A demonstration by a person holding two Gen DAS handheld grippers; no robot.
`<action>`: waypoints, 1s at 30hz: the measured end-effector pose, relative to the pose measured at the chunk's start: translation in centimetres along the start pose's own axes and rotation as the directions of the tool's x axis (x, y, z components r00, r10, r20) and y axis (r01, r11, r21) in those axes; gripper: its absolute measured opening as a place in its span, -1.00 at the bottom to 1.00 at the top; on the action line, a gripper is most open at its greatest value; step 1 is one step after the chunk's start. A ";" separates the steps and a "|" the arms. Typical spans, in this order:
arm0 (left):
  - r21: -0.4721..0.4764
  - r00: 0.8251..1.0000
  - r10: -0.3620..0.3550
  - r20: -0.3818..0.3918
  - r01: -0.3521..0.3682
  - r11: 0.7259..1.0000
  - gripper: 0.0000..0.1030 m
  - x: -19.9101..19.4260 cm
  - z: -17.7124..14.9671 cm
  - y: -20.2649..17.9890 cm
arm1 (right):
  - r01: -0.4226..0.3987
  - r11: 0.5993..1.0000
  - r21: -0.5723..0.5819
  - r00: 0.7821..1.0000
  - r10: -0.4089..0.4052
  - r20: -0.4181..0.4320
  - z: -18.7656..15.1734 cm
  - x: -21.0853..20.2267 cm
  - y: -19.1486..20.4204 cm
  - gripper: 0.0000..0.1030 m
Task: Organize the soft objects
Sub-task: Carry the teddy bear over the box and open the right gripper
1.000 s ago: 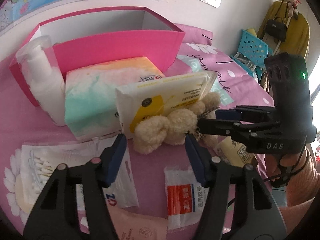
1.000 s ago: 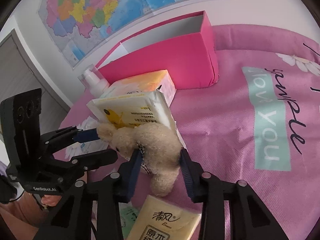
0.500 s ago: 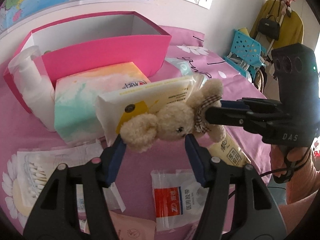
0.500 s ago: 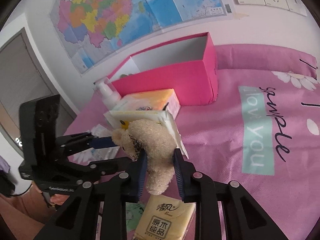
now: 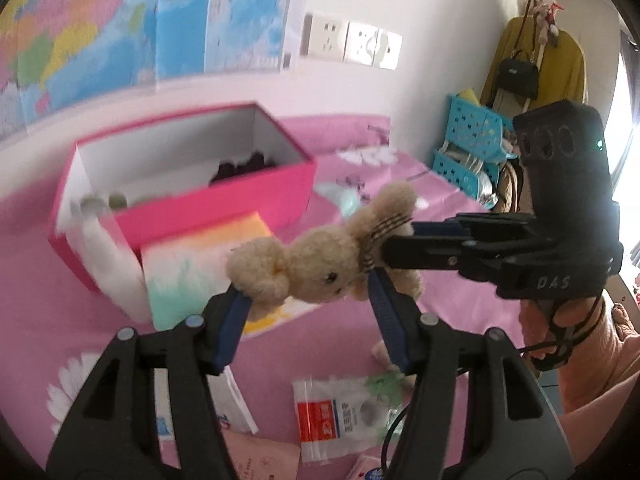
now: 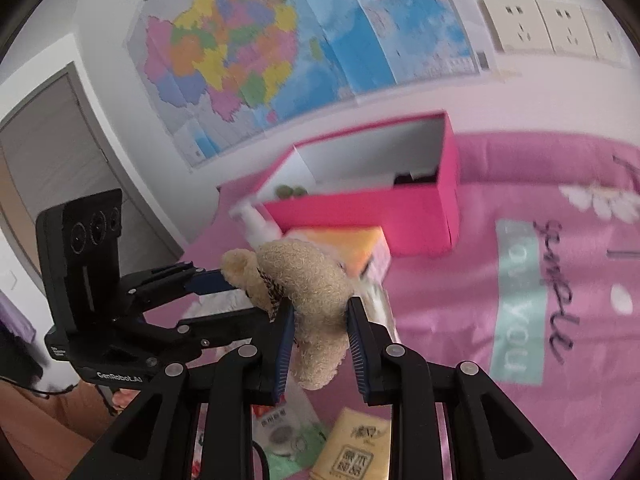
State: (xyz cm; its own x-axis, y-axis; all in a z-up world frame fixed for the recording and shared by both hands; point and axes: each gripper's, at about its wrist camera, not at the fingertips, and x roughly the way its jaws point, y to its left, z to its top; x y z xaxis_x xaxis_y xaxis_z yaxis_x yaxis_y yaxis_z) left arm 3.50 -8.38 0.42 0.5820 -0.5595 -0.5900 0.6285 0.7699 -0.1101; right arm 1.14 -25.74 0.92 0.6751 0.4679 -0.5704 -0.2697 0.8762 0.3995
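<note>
Your right tongs point(image 6: 318, 334) clamp the plush bear point(image 6: 308, 288) above the bed point(image 6: 500, 320); left tongs point(image 5: 308, 312) apart w/ its head resting between.

Room bright, daylight. Strong white glare at window point(image 5: 628, 152) on right edge of left view. Both views round fisheye, dark corners, straight lines bent near edges. Wall map point(image 6: 256, 52), pink box point(image 5: 224, 204) and bedspread point(image 6: 520, 280) smeared by motion blur. Plush toy point(image 6: 312, 304) and black fingers point(image 5: 228, 328) sharp. Shadows soft, faint.
</note>
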 end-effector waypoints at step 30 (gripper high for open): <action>-0.084 0.989 0.138 -0.050 -0.141 0.986 0.12 7.5 10.2 6.4 | -0.020 0.998 0.056 1.000 0.020 0.009 11.1 6.4 -4.4 -0.49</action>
State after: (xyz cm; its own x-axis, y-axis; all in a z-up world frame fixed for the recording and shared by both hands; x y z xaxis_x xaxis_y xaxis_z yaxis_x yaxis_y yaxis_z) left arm 17.16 -10.77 3.43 0.6362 -0.4321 -0.6392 0.4946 0.8643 -0.0920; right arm 14.27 -27.88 3.43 0.6756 0.4841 -0.5561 -0.2445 0.8587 0.4505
